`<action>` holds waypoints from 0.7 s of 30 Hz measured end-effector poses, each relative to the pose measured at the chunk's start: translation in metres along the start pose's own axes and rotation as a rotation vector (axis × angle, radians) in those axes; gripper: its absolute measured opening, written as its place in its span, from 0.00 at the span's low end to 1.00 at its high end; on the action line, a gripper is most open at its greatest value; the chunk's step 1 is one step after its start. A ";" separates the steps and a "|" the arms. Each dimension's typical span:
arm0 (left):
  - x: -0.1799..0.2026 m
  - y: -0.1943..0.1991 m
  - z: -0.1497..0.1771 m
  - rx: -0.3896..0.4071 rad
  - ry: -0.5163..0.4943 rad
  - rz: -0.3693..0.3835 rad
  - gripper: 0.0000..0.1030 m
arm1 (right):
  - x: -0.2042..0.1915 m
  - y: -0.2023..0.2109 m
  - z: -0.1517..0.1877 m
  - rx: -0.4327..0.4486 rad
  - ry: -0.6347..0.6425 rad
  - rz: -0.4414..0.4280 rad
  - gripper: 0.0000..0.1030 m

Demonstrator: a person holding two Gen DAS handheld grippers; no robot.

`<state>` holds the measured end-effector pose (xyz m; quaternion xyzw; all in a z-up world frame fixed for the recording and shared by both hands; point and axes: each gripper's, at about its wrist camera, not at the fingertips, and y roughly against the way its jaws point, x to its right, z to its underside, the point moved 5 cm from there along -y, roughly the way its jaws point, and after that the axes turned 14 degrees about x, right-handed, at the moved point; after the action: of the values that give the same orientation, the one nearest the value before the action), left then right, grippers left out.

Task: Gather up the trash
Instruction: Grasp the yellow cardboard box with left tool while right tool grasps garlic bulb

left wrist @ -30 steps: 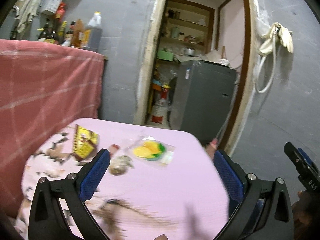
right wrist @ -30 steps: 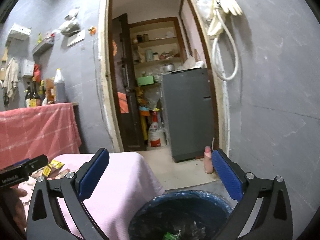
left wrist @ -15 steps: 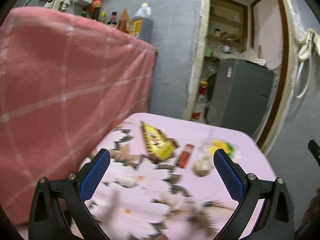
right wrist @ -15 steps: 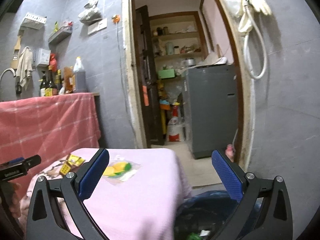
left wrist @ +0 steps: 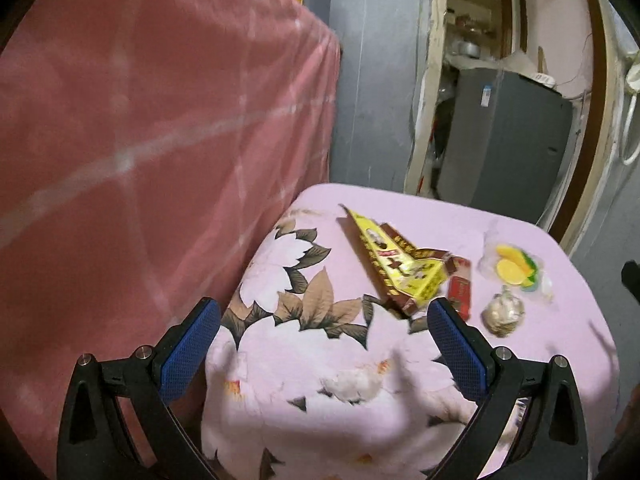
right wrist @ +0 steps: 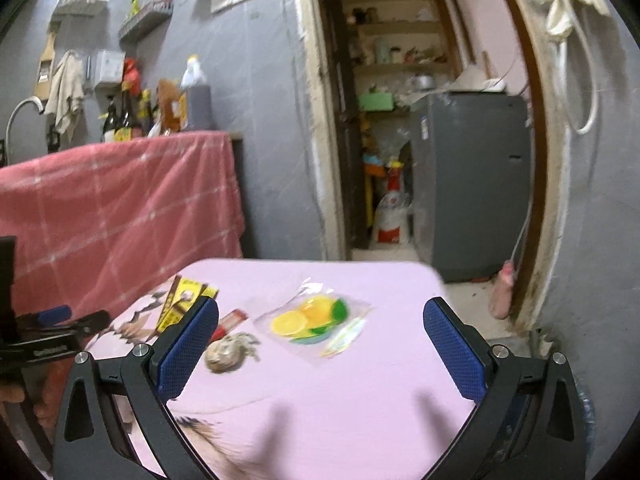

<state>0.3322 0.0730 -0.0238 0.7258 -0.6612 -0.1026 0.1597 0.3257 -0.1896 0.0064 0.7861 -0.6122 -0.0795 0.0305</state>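
On the pink-covered bench, the yellow wrapper is lying ahead-right of the left hand-held gripper, long axis running diagonally away. Both hand-held grippers are being held open and empty; the right hand-held gripper is being kept nearer the clear packet.

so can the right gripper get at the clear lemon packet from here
Probably yes: the right gripper is open and empty, the packet lies flat on the pink cloth ahead, nothing between them.
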 end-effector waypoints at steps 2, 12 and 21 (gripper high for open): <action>-0.001 -0.009 0.000 -0.021 0.008 0.011 0.98 | -0.007 -0.009 0.007 -0.033 0.009 -0.007 1.00; -0.004 -0.052 -0.005 -0.116 0.079 0.109 0.95 | -0.028 -0.046 0.035 -0.228 0.001 -0.042 0.84; 0.010 -0.080 -0.009 -0.207 0.135 0.244 0.62 | -0.045 -0.065 0.053 -0.355 -0.021 -0.132 0.71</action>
<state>0.4106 0.0701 -0.0438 0.6253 -0.7178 -0.1009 0.2890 0.3683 -0.1273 -0.0516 0.8060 -0.5357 -0.1964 0.1572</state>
